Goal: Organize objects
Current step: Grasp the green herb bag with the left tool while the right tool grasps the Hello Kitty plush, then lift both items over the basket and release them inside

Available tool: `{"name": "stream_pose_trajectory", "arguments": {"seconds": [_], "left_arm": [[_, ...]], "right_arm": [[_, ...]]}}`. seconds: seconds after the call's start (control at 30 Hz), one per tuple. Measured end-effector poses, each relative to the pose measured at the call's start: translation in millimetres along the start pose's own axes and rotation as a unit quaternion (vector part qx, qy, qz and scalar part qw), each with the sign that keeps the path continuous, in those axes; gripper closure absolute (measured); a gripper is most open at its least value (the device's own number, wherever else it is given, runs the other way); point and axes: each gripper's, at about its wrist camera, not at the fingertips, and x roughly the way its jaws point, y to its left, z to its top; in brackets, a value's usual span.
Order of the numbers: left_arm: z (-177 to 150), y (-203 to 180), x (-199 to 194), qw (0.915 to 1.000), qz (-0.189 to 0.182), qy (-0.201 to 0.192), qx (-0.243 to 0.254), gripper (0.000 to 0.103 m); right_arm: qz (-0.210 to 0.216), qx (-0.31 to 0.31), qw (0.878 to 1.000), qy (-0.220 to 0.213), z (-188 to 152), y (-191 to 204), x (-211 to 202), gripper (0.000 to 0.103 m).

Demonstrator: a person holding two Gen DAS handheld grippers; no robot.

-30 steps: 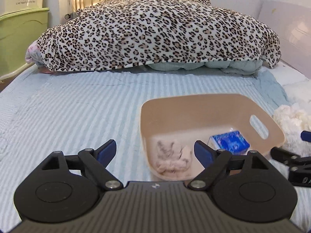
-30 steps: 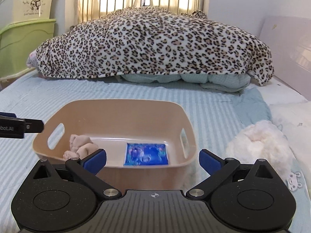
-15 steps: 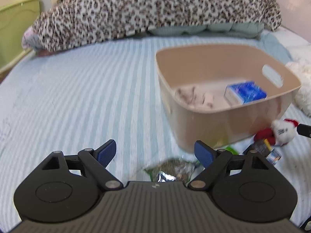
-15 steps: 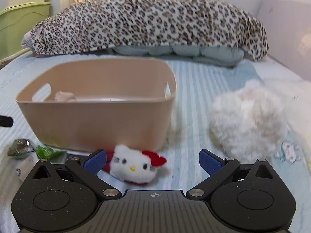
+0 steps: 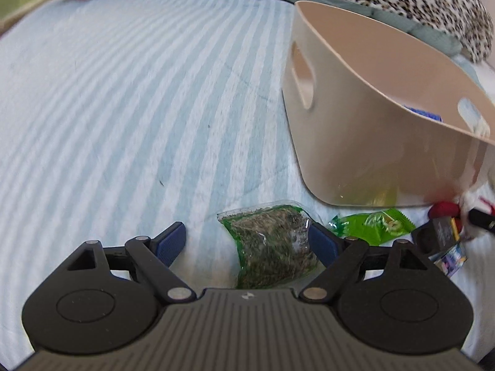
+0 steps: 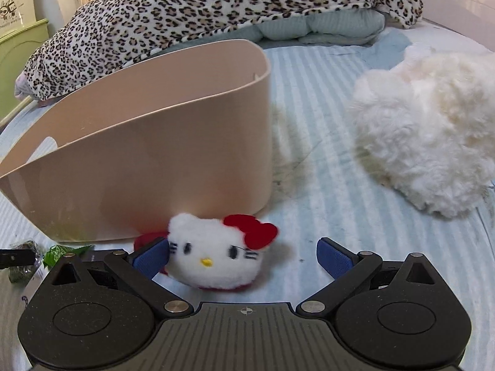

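A beige plastic basket (image 5: 371, 142) stands on the striped bed; it also shows in the right wrist view (image 6: 148, 154). A blue packet (image 5: 425, 114) lies inside it. My left gripper (image 5: 247, 241) is open, low over the bed, with a green packet of dried herbs (image 5: 272, 247) between its fingers, nearer the right one. My right gripper (image 6: 243, 255) is open around a white kitty plush with a red bow (image 6: 216, 250), whose side touches the left finger.
A bright green candy wrapper (image 5: 374, 225) and a small dark box (image 5: 442, 238) lie in front of the basket. A fluffy white plush (image 6: 423, 130) lies to the right. A leopard-print blanket (image 6: 216, 9) is heaped at the back.
Both grippers have dropped from above the basket down to the bed in front of it. The herb packet now lies between the left fingers and the kitty plush between the right ones.
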Motion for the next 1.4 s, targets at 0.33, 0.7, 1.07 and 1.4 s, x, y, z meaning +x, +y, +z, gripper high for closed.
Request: {"name": "stream_pose_trajectory", "arguments": {"seconds": [0.33, 0.7, 1.07, 1.4], "left_arm": [[-8, -3, -9, 0.9999, -0.014, 0.002, 0.000, 0.062], [-21, 0, -36, 0.9995, -0.030, -0.007, -0.008, 0.068], [-8, -28, -109, 0.9936, -0.047, -0.096, 0.035, 0.068], [21, -64, -151, 0.9789, -0.054, -0.178, 0.084, 0.068]], "right_arm": [[0.013, -0.020, 1.000, 0.017, -4, 21, 4, 0.044], [-0.003, -0.040, 0.999, -0.016, -8, 20, -29, 0.046], [0.010, -0.041, 0.996, -0.084, 8, 11, -92, 0.046], [0.027, -0.050, 0.986, -0.156, 41, 22, -134, 0.046]]}}
